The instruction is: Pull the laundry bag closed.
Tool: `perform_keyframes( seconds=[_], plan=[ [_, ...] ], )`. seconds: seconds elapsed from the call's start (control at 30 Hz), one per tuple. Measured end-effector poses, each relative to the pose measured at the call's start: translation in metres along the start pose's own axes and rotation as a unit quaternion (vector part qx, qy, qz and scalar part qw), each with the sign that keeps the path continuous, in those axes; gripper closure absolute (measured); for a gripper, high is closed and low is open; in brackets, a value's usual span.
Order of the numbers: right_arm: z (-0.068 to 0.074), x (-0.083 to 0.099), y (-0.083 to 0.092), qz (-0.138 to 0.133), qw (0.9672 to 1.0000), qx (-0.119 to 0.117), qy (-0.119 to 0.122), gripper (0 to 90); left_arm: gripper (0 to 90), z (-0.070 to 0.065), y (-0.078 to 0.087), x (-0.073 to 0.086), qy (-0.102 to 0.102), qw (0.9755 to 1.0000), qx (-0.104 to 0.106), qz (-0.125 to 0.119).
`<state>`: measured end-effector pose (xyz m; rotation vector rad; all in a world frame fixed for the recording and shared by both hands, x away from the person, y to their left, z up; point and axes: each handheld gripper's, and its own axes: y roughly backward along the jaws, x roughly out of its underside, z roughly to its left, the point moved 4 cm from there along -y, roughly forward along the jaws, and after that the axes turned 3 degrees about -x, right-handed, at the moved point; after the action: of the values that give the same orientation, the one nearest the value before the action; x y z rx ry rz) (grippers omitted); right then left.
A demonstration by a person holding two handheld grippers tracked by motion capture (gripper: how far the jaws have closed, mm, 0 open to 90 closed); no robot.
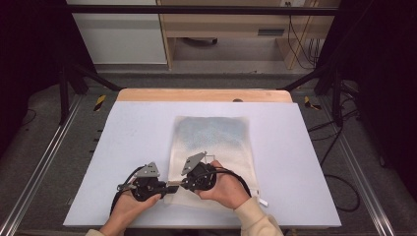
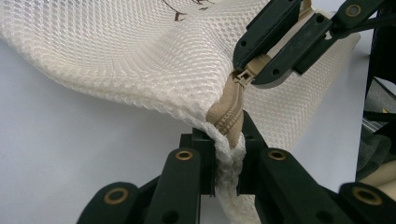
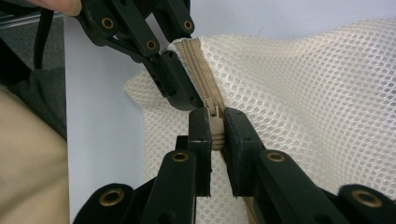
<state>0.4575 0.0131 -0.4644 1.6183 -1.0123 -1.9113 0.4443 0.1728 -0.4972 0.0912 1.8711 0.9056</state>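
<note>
White board covers the tabletop [image 1: 123, 147], with a strip of bare wood along its far edge, grey floor around it and a pale cabinet beyond. On the board a cream mesh bag [image 1: 211, 142] lies flat, a little right of the middle, its long side running from mid-table toward the near edge; something bluish shows faintly through its far half. Both hands work at the bag's near left corner, close to the near edge of the tabletop. The left gripper [image 2: 227, 154] is clamped on that corner: in the left gripper view its jaws pinch the mesh and the tan zipper [image 2: 231, 109] tape at the very end of the seam. The right gripper [image 3: 215, 135] meets it from the other side, the two tips just beside each other; in the right gripper view its jaws are closed on the zipper pull [image 3: 215, 125], with the slider sitting right at their tips and the closed teeth running away toward the left gripper. The mesh around the corner is lifted and puckered off the board between the two grips. A light sleeve [image 1: 255, 216] covers the right forearm at the near edge.
</note>
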Motion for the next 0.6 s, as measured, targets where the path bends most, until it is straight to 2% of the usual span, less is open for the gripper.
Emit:
perform_keyframes(
  seconds=[0.6],
  plan=[
    [-0.0014, 0.0057, 0.0069, -0.001, 1.0, 0.003, -0.004, 81.9, 81.9, -0.0051, -0.0042, -0.0041, -0.008, 1.0, 0.001, -0.001]
  ],
)
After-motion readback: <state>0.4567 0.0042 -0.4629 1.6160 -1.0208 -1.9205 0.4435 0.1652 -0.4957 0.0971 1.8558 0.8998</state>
